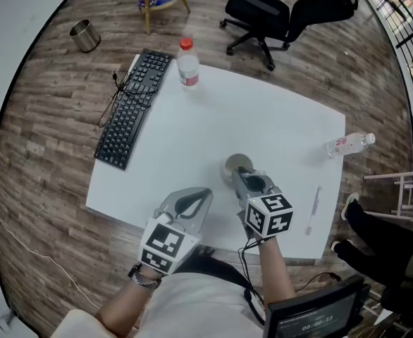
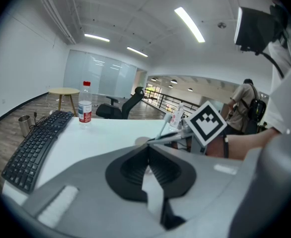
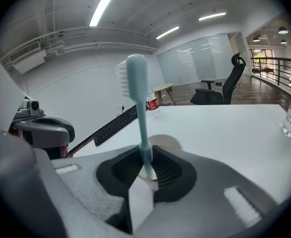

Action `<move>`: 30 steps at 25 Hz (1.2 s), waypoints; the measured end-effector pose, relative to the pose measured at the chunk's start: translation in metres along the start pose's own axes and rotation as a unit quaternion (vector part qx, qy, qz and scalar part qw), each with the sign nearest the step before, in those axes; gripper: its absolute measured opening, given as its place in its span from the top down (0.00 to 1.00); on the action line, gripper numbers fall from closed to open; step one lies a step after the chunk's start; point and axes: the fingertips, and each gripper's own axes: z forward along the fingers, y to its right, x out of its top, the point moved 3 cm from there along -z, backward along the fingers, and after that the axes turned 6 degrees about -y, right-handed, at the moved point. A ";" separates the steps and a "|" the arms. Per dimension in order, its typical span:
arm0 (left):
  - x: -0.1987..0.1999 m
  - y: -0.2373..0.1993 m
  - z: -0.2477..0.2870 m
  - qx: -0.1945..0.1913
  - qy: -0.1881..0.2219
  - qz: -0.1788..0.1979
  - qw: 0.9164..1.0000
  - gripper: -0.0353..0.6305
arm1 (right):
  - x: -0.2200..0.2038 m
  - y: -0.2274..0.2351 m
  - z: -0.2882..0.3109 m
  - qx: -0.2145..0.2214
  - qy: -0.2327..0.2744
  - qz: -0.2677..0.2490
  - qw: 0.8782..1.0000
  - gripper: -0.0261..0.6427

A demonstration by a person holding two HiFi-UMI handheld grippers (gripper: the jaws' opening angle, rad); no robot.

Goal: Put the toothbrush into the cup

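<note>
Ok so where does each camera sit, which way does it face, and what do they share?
Head view: on the person's head, facing steeply down at the table; both forearms, left claw and right claw show.
Left gripper view: on the left claw, along its shut jaws toward the keyboard; the right claw shows.
Right gripper view: on the right claw, along jaws clamping the toothbrush; the left claw shows.
Shared: all three show the keyboard.
</note>
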 end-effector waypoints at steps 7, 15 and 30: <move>0.001 -0.002 -0.001 0.002 -0.001 0.000 1.000 0.94 | 0.002 0.000 0.000 -0.001 0.004 0.002 1.000 0.83; 0.001 -0.003 0.000 0.000 -0.001 0.001 1.000 0.94 | 0.001 0.001 0.000 -0.003 0.003 0.002 1.000 0.83; 0.003 0.004 0.005 -0.013 -0.005 0.016 1.000 0.94 | 0.000 0.010 -0.012 -0.025 0.012 0.009 1.000 0.83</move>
